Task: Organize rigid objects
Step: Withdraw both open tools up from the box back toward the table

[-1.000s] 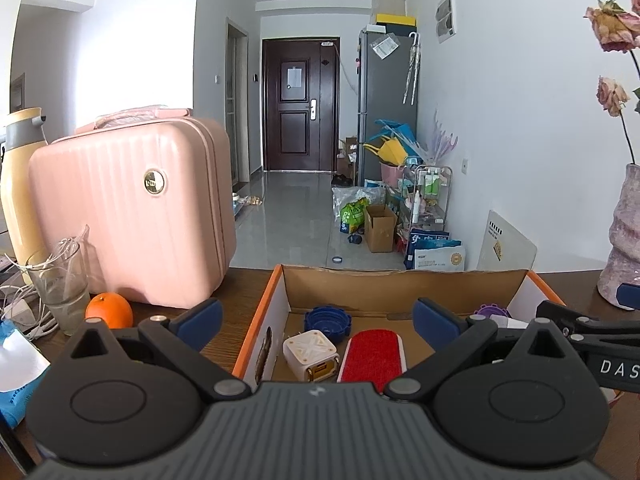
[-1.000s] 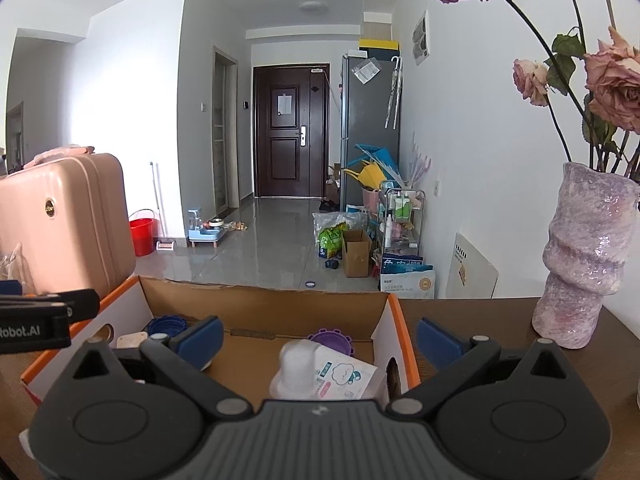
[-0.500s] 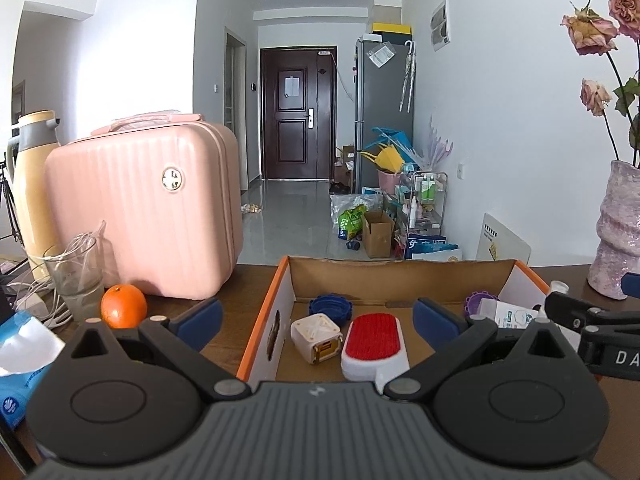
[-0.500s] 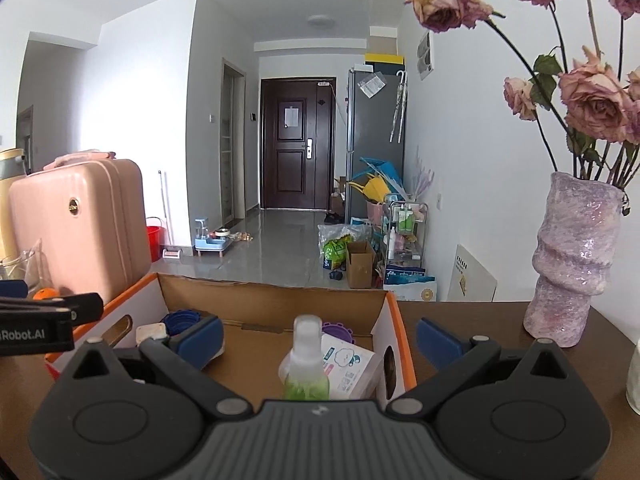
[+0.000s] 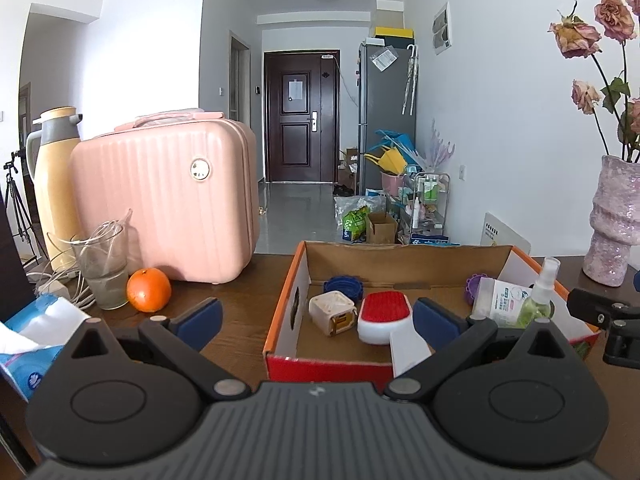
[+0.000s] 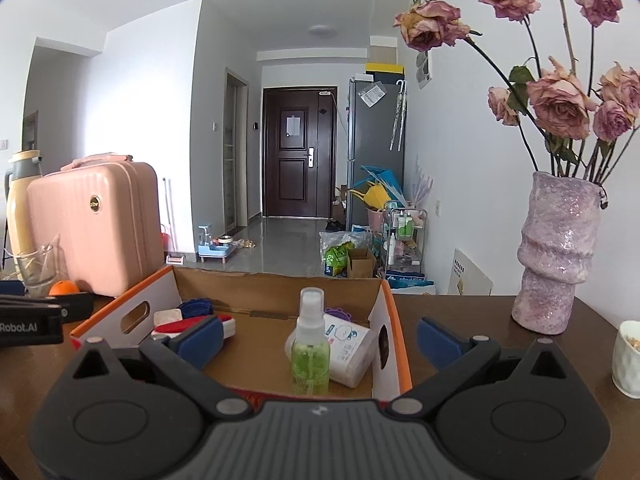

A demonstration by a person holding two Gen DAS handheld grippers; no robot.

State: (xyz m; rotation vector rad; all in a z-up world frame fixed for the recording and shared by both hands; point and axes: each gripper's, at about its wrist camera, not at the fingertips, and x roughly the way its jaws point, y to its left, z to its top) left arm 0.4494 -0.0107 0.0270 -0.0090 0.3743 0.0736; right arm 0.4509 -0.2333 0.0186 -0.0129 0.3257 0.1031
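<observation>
An orange-edged cardboard box (image 5: 286, 300) (image 6: 390, 320) sits on the dark wooden table. Inside lie a red-and-white brush (image 5: 384, 316) (image 6: 192, 325), a white cube-shaped device (image 5: 332, 314), a blue cap (image 5: 343, 286) (image 6: 195, 307), a purple lid (image 5: 472, 285), a white wipes pack (image 5: 500, 298) (image 6: 348, 346) and an upright green spray bottle (image 5: 538, 300) (image 6: 310, 354). My left gripper (image 5: 316, 320) hangs open in front of the box's near-left wall, holding nothing. My right gripper (image 6: 320, 338) is open too, empty, with the spray bottle showing between its fingers, farther off.
Left of the box stand a pink suitcase (image 5: 168, 200), an orange (image 5: 149, 290), a glass with cables (image 5: 105, 268), a yellow thermos (image 5: 52, 184) and a blue tissue pack (image 5: 36, 332). A purple vase of dried roses (image 6: 556, 252) and a white cup (image 6: 628, 356) stand at right.
Both grippers have pulled back and risen from the box, so more of its inside shows. The green spray bottle has come into view, standing in the box.
</observation>
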